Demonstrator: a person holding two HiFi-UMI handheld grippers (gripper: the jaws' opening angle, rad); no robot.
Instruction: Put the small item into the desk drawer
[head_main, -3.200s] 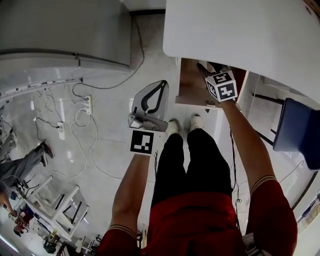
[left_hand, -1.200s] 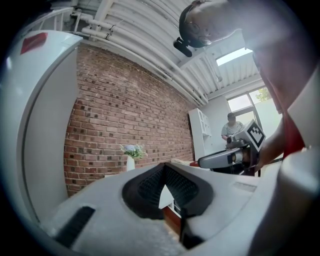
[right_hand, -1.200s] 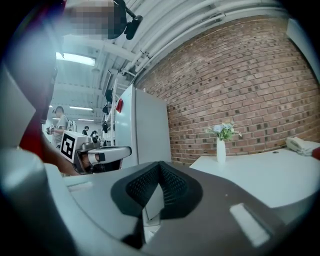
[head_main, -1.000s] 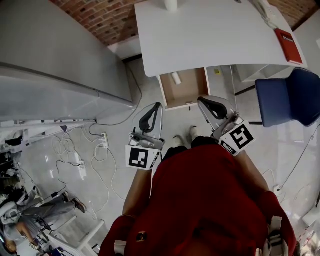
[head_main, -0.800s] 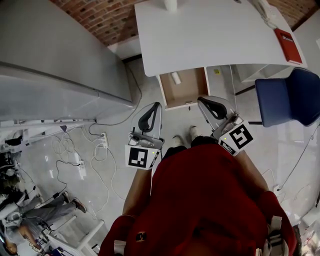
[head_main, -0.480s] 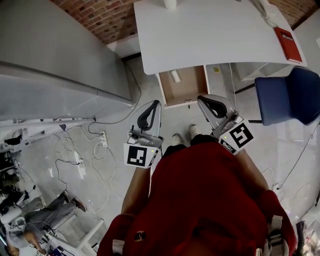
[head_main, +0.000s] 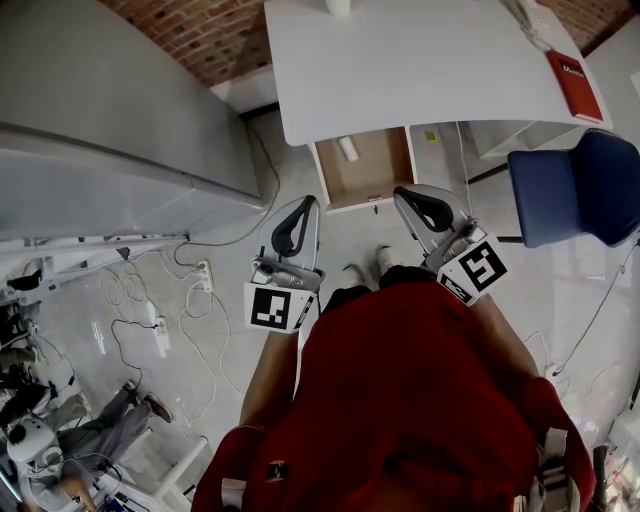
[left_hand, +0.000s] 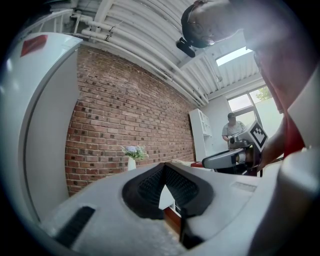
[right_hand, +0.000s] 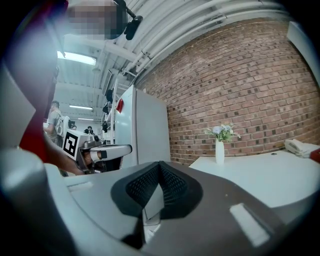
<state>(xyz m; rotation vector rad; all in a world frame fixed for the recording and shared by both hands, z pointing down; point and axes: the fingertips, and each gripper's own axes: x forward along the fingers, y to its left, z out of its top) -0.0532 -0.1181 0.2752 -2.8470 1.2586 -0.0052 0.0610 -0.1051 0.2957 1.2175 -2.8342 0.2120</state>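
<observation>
The white desk (head_main: 400, 60) stands ahead with its brown drawer (head_main: 378, 172) pulled open. A small white cylindrical item (head_main: 347, 148) lies in the drawer's back left corner. My left gripper (head_main: 309, 201) hangs over the floor, short of the drawer's left front corner, shut and holding nothing. My right gripper (head_main: 400, 192) is just in front of the drawer's right end, also shut and holding nothing. In the left gripper view the jaws (left_hand: 164, 165) meet at their tips. The right gripper view shows the same closed tips (right_hand: 160, 164).
A blue chair (head_main: 575, 195) stands right of the drawer. A red book (head_main: 574, 82) lies on the desk's right end, and a white vase (right_hand: 219, 151) with flowers stands at its back. A grey cabinet (head_main: 100, 120) fills the left. Cables and a power strip (head_main: 205, 272) lie on the floor.
About three seconds ago the right gripper reached into the drawer; it is now drawn back beside the left one. Over the last second both grippers have barely shifted.
</observation>
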